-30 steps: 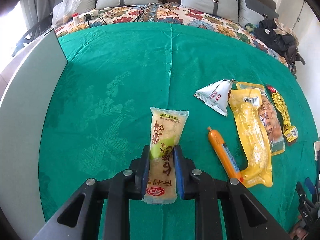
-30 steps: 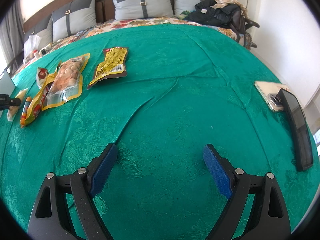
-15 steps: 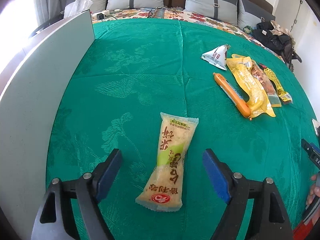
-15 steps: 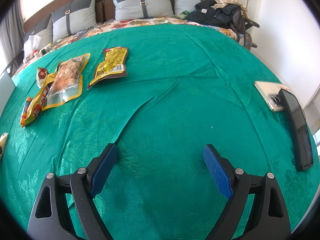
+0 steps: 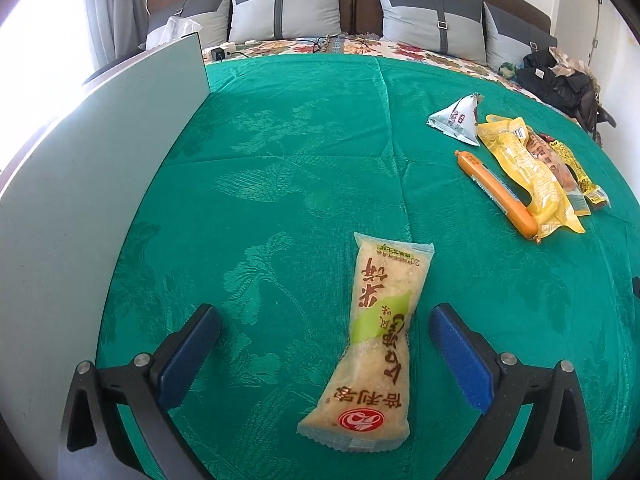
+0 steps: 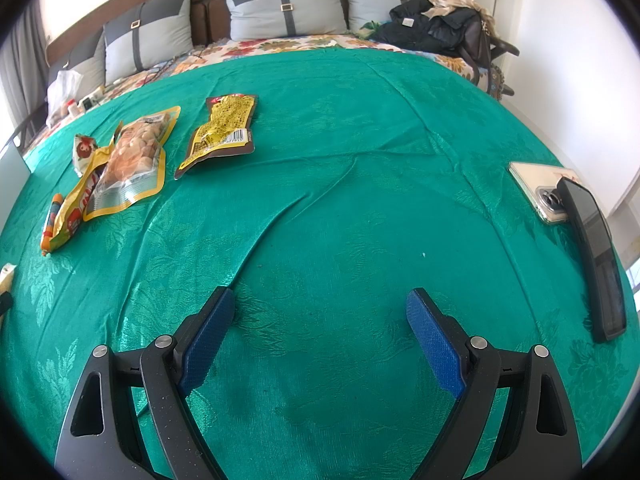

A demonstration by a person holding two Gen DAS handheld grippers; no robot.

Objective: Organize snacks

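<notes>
Only the left wrist view shows the rice cracker packet [image 5: 372,344] whole: it lies flat on the green cloth [image 5: 304,152] in the lower middle of the frame, between the fingers of the left gripper [image 5: 324,326] but touching neither pad. That gripper's jaws are opening, already spread wide, and hold nothing. In the right wrist view only a pale corner of a packet shows at the far left edge.

The right wrist view alone shows two phones [image 6: 560,196] at the right edge of the frame, one pale and one dark, overlapping at one end. The right gripper [image 6: 320,318] hangs wide open over bare cloth at the bottom of that frame, empty.

Both views take in the other snacks. In the left wrist view they sit upper right: a triangular white pouch [image 5: 458,120], an orange sausage stick [image 5: 496,194] just beside a yellow corn packet [image 5: 528,172], and further packets partly hidden behind it. The right wrist view, upper left, separates a clear-fronted yellow-edged bag [image 6: 132,160] and a yellow-and-brown packet [image 6: 222,132] lying apart from it.

A pale grey panel [image 5: 80,184] stands along the left of the left wrist frame. Grey pillows [image 5: 288,12] line the headboard, and dark clothing [image 6: 436,24] is heaped in the upper right.
</notes>
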